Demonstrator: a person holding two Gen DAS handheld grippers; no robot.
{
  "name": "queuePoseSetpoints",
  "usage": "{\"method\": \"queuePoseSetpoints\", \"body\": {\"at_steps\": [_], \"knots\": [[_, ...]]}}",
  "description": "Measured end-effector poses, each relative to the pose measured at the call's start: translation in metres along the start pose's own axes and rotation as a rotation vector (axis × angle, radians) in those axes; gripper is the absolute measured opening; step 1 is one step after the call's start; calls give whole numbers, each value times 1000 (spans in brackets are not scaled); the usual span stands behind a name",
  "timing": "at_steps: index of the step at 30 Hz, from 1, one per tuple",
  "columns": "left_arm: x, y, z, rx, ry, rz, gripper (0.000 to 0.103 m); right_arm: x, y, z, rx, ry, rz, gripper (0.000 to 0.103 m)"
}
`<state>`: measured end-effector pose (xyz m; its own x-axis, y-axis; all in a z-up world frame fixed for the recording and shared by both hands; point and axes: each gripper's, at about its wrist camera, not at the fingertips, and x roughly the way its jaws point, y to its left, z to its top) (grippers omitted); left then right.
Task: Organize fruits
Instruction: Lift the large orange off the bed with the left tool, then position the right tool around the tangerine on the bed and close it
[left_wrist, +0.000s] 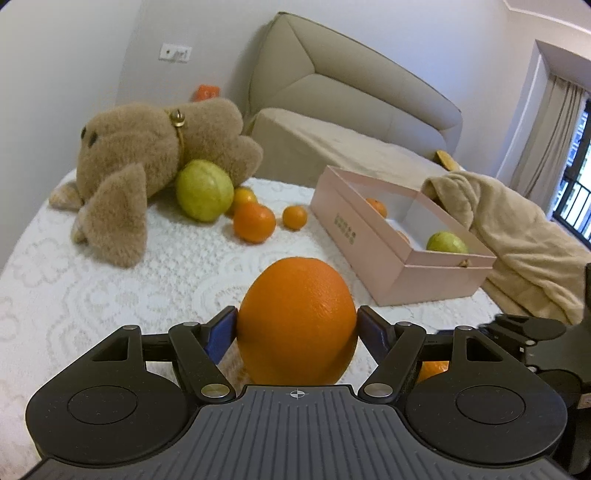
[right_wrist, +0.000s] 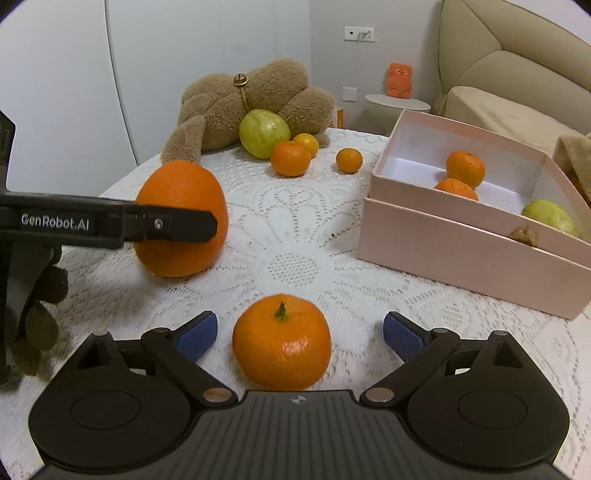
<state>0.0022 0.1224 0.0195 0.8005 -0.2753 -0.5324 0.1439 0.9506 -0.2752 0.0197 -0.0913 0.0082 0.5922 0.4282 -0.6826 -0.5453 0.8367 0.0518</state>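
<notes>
Bare lace tabletop lies open toward the pink box; a plush bear and loose fruit crowd the far edge.

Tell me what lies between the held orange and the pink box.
Only bare lace cloth lies between the orange and the box, as the right wrist view shows.

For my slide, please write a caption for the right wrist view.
Open right gripper straddles a mandarin on the lace tablecloth, pink box nearby.
</notes>
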Motion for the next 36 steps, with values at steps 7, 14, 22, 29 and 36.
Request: {"method": "queuePoseSetpoints", "body": {"at_steps": [7, 14, 22, 29, 36], "knots": [[7, -6, 6, 36, 25, 36, 76, -9, -4, -9, -1, -1, -24, 97], [20, -11, 15, 41, 59, 73, 76, -8, -6, -12, 15, -16, -29, 97], [50, -15, 25, 10, 121, 83, 76, -9, -8, -14, 25, -25, -23, 97], [64, -20, 32, 33, 133, 109, 76, -10, -9, -14, 33, -29, -22, 97], [53, -22, 24, 62, 147, 103, 75, -11, -11, -15, 43, -33, -16, 97]]}}
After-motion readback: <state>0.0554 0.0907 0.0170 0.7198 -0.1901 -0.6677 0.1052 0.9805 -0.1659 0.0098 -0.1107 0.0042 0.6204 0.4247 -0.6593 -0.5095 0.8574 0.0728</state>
